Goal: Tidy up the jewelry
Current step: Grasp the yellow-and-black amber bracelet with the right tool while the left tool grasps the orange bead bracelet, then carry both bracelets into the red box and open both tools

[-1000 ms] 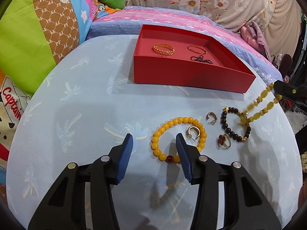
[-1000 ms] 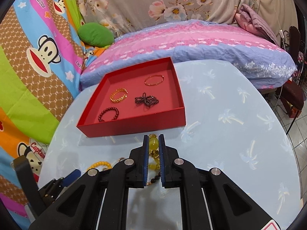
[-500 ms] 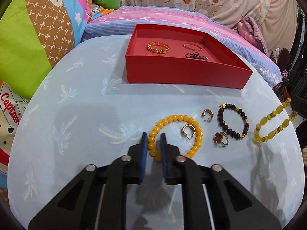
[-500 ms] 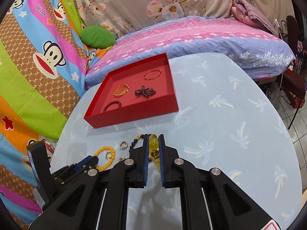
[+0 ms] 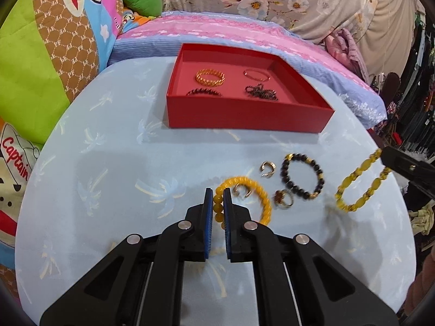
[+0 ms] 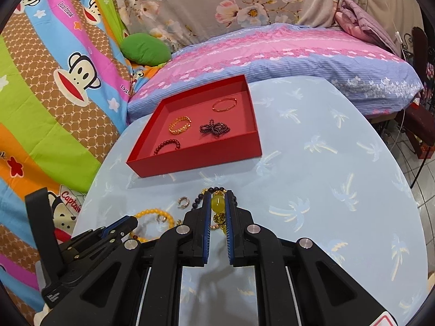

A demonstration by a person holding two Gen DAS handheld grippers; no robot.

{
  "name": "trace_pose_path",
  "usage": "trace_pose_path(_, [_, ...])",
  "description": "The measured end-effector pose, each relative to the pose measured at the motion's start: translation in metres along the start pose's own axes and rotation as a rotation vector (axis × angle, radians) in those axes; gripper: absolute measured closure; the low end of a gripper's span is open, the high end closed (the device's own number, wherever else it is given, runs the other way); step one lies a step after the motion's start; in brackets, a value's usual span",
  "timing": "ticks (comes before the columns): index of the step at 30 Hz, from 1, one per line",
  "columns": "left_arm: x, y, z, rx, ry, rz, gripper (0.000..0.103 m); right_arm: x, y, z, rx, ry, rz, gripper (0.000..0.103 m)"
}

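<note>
Left gripper [image 5: 218,208] clamped on orange bracelet [image 5: 265,199], on cloth before red tray [image 5: 244,115]. Right gripper [image 6: 218,207] pinching yellow bracelet [image 5: 359,183], aloft. Light, limp, slick beads; best gripped across one bead.

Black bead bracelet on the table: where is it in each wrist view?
Left wrist: black bead bracelet lies right of centre on the blue tablecloth, between a gold ear cuff and the hanging yellow bracelet.
Right wrist: only an arc of it shows, just left of the right gripper.
Shared landmark: red tray, behind it in both.
</note>
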State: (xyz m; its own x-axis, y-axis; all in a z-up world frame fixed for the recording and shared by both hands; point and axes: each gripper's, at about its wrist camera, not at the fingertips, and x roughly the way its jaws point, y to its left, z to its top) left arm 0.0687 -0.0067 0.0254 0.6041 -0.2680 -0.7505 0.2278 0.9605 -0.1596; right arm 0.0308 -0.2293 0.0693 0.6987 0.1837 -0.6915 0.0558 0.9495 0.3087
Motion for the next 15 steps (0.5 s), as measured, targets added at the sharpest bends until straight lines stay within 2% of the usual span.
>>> trace_pose_path(5, [-0.017,-0.006,0.024,0.025,-0.029,-0.04,0.096,-0.001,0.006,0.019,-0.018,-0.027,0.014,0.094])
trace_pose_path(10, [-0.029,-0.014,0.061,0.039,-0.071,-0.092,0.096,0.005,0.008,0.053,-0.015,-0.053,0.042,0.094])
trace_pose_path(15, [-0.025,-0.02,0.102,0.033,-0.1,-0.141,0.096,0.019,0.016,0.086,-0.039,-0.073,0.043,0.094])
